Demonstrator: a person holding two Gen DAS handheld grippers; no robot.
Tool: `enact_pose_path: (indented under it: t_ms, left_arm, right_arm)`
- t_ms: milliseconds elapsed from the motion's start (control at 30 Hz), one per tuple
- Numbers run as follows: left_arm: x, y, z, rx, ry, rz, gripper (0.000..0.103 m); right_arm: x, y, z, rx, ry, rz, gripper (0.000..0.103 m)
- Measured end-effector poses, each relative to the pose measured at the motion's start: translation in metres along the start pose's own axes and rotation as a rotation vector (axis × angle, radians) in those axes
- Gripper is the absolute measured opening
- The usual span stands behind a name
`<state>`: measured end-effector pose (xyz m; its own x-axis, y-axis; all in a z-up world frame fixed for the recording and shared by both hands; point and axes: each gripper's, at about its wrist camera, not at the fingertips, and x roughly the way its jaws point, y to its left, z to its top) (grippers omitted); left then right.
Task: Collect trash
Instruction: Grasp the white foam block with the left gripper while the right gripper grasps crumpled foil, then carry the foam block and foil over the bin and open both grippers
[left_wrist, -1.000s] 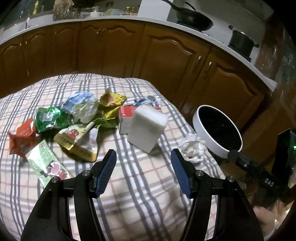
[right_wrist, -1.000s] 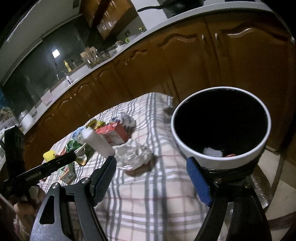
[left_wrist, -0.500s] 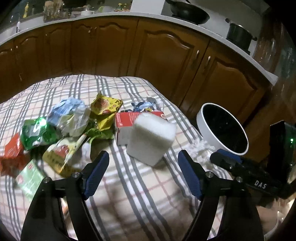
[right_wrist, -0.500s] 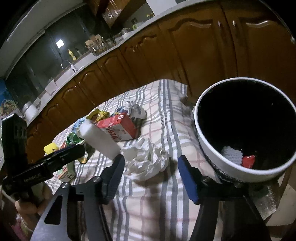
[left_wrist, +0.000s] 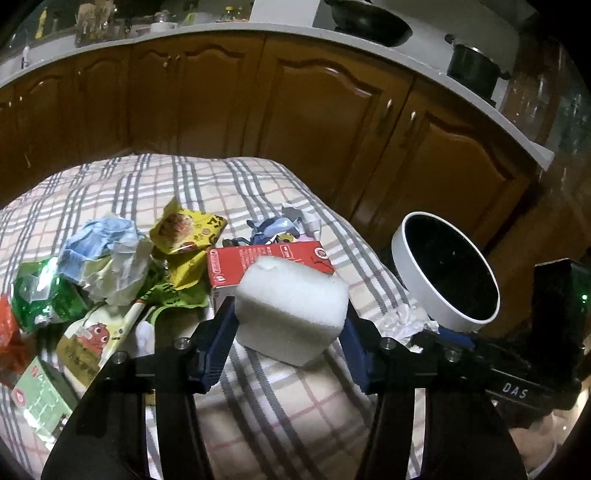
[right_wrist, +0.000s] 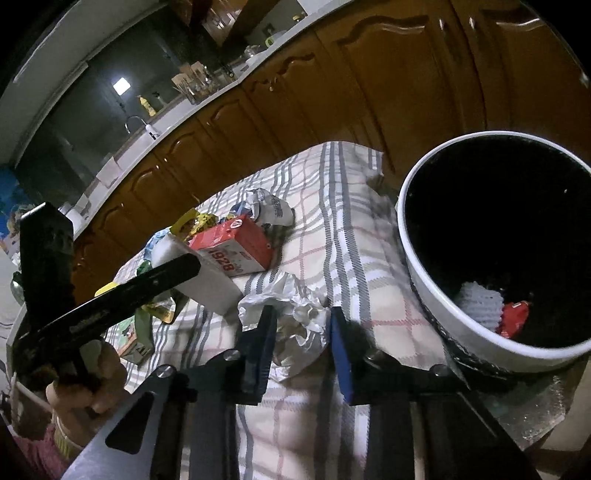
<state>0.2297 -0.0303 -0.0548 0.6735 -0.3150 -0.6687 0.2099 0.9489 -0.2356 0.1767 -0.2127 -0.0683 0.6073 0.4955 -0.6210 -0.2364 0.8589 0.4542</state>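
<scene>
Right now the left gripper (left_wrist: 290, 334) has its blue pads on both sides of a white rectangular foam block (left_wrist: 291, 308), jaws pressed vs. its flanks, block resting on the grey-and-pink checked tablecloth (left_wrist: 280, 402). Behind it at 12 o'clock lies a red cardboard carton (left_wrist: 266, 262); crumpled wrappers sit at 9–10 o'clock, incl. a yellow snack bag (left_wrist: 184, 232), a pale blue-white crumpled wrapper (left_wrist: 107, 254) & a shiny green foil bag (left_wrist: 40, 299). A white round bin w/ black interior (right_wrist: 443, 299) stands at 2 o'clock off the table edge, holding a white mesh piece (right_wrist: 480, 302) & a red scrap (right_wrist: 515, 319). The right gripper (right_wrist: 301, 354) straddles a crumpled white tissue wad (right_wrist: 295, 314), jaws narrowed around it; whether they clamp it, can't tell.
</scene>
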Motion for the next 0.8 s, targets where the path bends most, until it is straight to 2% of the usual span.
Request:
enact_pose_path:
  t_ms: [400, 800]
  left_arm:
    - [-0.037, -0.018, -0.011, 0.005, -0.035, -0.058, 0.051]
    - [-0.036, -0.078, -0.010, 0.100, -0.020, -0.129, 0.051]
  right_arm:
    - [-0.045, -0.001, -0.001, 0.001, -0.077, -0.022, 0.028]
    - [-0.091, -0.034, -0.003, 0.045, -0.162, -0.102, 0.028]
